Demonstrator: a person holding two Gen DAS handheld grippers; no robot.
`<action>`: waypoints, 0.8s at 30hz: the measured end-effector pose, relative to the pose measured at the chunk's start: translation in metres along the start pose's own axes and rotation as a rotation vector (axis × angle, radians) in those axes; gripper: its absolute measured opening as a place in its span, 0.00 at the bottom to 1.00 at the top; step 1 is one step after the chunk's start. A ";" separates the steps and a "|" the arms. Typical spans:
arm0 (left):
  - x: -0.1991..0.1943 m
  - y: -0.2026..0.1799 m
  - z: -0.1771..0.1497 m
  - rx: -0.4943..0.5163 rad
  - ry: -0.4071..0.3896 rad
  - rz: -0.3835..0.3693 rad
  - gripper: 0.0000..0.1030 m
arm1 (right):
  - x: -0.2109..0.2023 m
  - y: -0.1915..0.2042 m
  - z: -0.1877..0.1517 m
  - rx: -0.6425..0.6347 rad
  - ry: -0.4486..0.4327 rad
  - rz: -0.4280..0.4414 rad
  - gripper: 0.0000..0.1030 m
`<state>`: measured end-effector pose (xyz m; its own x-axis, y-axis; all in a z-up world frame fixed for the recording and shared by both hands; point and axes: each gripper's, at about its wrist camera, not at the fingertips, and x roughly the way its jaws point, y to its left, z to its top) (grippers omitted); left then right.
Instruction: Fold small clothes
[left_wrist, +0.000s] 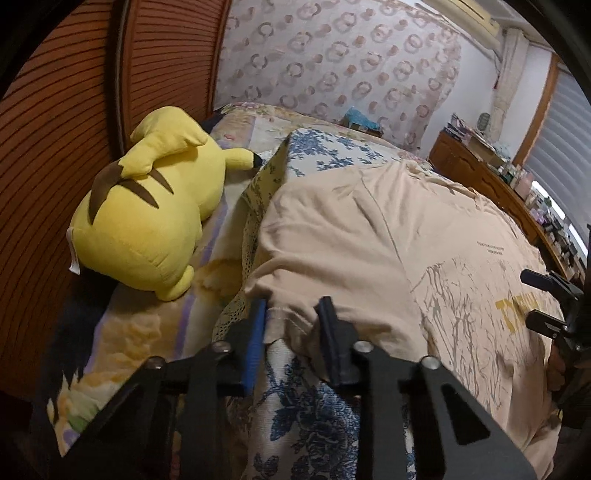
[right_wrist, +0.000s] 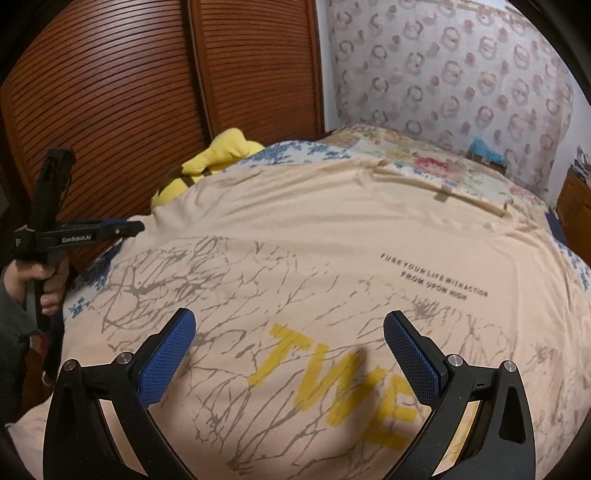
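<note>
Two claws, one garment. Left gripper (left_wrist: 293, 317), bottom centre of the left wrist view: jaws drawn close, pinching the sleeve hem of the beige T-shirt (left_wrist: 388, 236); the cloth is bunched between the blue pad and the black finger. Right gripper (right_wrist: 290, 332), bottom of the right wrist view: jaws spread wide, nothing between them, poised over the yellow lettering (right_wrist: 332, 380) on the shirt's chest.

Progress, judged: barely begun. Shirt lies spread flat, print up, across the floral bedspread (left_wrist: 314, 417), collar at upper right of the right wrist view; no fold is visible. All folds remain.

Containers: none in view. Yellow plush toy (left_wrist: 144, 221) lies beside the shirt at left of frame, against the slatted wooden doors (right_wrist: 110, 92).
</note>
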<state>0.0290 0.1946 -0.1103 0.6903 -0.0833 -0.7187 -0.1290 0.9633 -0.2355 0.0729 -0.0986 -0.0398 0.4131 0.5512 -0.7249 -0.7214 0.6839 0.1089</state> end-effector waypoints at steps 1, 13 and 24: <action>-0.002 -0.002 0.000 0.014 -0.008 0.025 0.17 | 0.000 0.000 -0.001 -0.001 0.002 0.002 1.00; -0.037 -0.051 0.035 0.146 -0.125 -0.039 0.05 | -0.016 -0.017 -0.002 0.049 -0.031 0.008 1.00; -0.034 -0.121 0.055 0.251 -0.134 -0.124 0.18 | -0.031 -0.039 -0.005 0.104 -0.063 -0.019 1.00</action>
<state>0.0607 0.0946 -0.0213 0.7799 -0.1858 -0.5977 0.1302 0.9822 -0.1353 0.0852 -0.1452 -0.0249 0.4623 0.5643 -0.6840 -0.6532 0.7384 0.1677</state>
